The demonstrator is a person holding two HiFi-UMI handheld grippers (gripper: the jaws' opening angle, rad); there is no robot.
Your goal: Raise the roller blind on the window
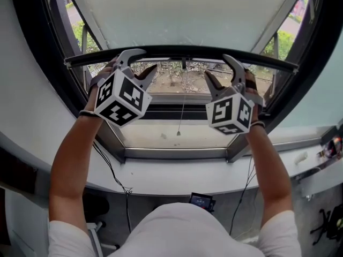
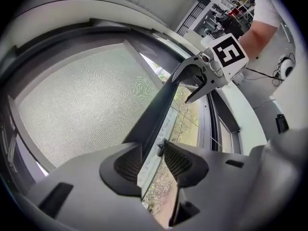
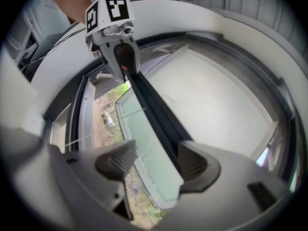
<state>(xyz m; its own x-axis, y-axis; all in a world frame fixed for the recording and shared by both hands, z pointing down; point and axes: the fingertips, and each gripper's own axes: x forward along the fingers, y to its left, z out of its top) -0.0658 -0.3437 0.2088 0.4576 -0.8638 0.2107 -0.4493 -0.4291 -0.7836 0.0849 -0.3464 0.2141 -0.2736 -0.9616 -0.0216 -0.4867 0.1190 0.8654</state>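
The pale roller blind [image 1: 182, 15] covers the upper part of the window and ends in a dark bottom bar [image 1: 182, 50]. My left gripper [image 1: 140, 63] straddles that bar left of centre, one finger above it and one below, open. My right gripper [image 1: 221, 71] straddles it right of centre the same way, open. In the left gripper view the bar [image 2: 159, 109] runs between the jaws of the left gripper [image 2: 153, 158], against the left pad, on to the right gripper [image 2: 199, 83]. In the right gripper view the bar [image 3: 149, 100] passes beside the right pad of the right gripper [image 3: 156, 162].
A thin pull cord [image 1: 182, 106] hangs from the bar's middle down over the lower glass. Below lies the white window sill [image 1: 177, 170], with black cables [image 1: 112, 170] and a small device [image 1: 201, 201] under it. Dark window frame [image 1: 53, 68] stands on both sides.
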